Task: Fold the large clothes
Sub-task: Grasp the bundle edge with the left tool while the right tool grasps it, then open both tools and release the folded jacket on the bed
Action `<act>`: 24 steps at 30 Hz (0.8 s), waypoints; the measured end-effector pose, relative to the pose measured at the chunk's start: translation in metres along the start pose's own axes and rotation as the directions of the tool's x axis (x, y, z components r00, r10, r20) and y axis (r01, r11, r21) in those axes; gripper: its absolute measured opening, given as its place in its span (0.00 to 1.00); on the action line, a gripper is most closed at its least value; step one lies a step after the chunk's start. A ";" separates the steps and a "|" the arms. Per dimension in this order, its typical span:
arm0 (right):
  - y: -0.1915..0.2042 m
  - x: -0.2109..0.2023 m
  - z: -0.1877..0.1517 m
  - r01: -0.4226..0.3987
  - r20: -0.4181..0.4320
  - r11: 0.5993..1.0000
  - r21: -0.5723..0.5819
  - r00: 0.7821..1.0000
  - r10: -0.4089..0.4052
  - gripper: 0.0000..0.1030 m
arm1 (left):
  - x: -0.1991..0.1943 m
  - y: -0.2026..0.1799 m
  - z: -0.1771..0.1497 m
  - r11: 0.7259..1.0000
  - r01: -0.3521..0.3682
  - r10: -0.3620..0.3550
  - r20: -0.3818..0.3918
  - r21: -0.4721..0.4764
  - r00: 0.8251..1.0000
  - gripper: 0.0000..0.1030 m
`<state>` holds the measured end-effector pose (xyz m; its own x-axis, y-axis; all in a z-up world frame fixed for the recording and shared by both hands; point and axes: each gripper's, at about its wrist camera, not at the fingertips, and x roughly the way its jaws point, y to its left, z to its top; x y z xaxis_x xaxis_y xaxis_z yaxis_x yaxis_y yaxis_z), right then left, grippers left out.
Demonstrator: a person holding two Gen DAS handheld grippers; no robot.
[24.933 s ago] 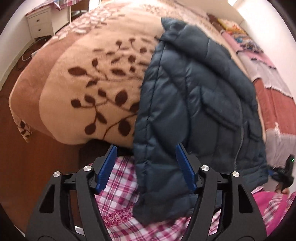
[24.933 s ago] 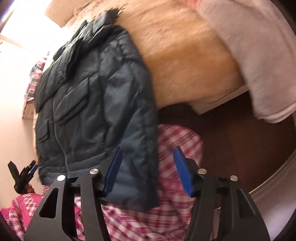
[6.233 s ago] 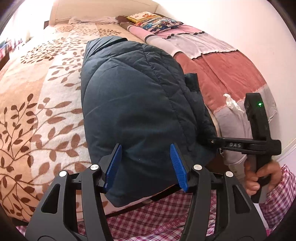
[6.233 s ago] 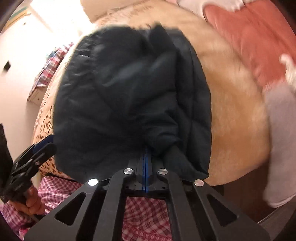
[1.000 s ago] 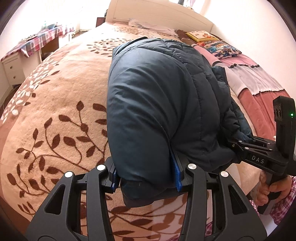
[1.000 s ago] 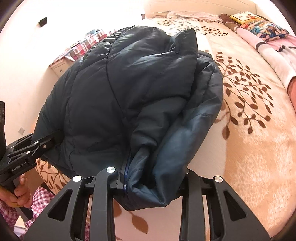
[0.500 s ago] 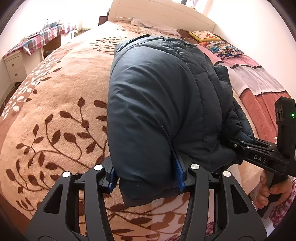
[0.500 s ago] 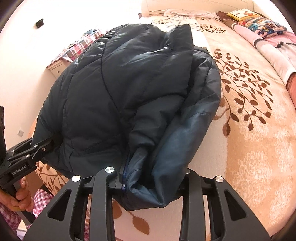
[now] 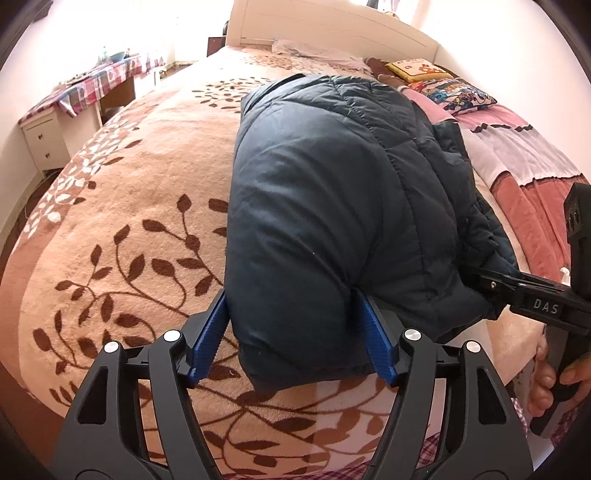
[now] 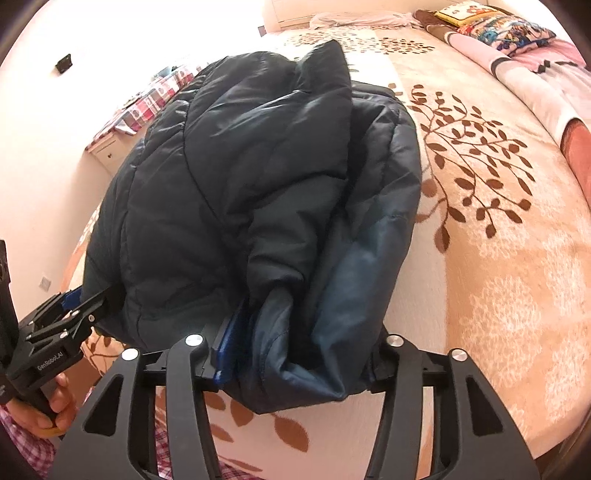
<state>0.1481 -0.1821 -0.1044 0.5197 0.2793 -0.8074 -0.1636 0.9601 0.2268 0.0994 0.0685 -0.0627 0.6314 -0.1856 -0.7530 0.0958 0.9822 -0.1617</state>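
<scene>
A dark blue puffer jacket lies folded into a thick bundle on the leaf-patterned bed blanket. My left gripper is open, its blue pads standing either side of the bundle's near left corner. My right gripper holds the near right end of the jacket, with bunched fabric between its fingers. In the left wrist view the right gripper shows at the jacket's right edge. In the right wrist view the left gripper shows at its left edge.
Folded pink and red quilts and a patterned pillow lie along the bed's right side. A white headboard is at the far end. A white nightstand and a covered desk stand to the left.
My left gripper has opened and let go of the jacket's near left corner. The bundle now rests on the blanket. The right gripper keeps its hold.
</scene>
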 end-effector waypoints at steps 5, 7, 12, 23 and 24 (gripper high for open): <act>-0.003 -0.011 -0.004 -0.007 0.015 1.000 0.015 1.000 0.007 0.58 | -0.011 -0.002 -0.001 1.000 -0.004 0.004 0.015 0.007 1.000 0.66; -0.004 -0.017 -0.007 -0.012 0.023 1.000 0.024 1.000 0.012 0.58 | -0.015 -0.004 -0.001 1.000 -0.002 0.002 0.020 0.010 1.000 0.66; -0.007 -0.032 -0.014 -0.019 0.048 0.999 0.033 0.999 0.017 0.58 | -0.025 -0.010 -0.004 1.000 0.003 -0.004 0.032 0.030 0.999 0.66; 0.001 -0.078 -0.040 -0.002 0.120 1.000 0.013 0.993 0.001 0.58 | -0.049 -0.025 -0.023 0.999 0.021 -0.022 0.031 0.046 0.999 0.66; 0.001 -0.081 -0.043 0.001 0.122 1.000 0.016 0.993 -0.003 0.58 | -0.051 -0.026 -0.026 0.999 0.022 -0.023 0.027 0.046 0.999 0.66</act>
<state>0.0695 -0.2041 -0.0626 0.6188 0.2758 -0.7356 -0.1495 0.9606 0.2345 0.0449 0.0519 -0.0364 0.6492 -0.2076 -0.7317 0.1450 0.9782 -0.1488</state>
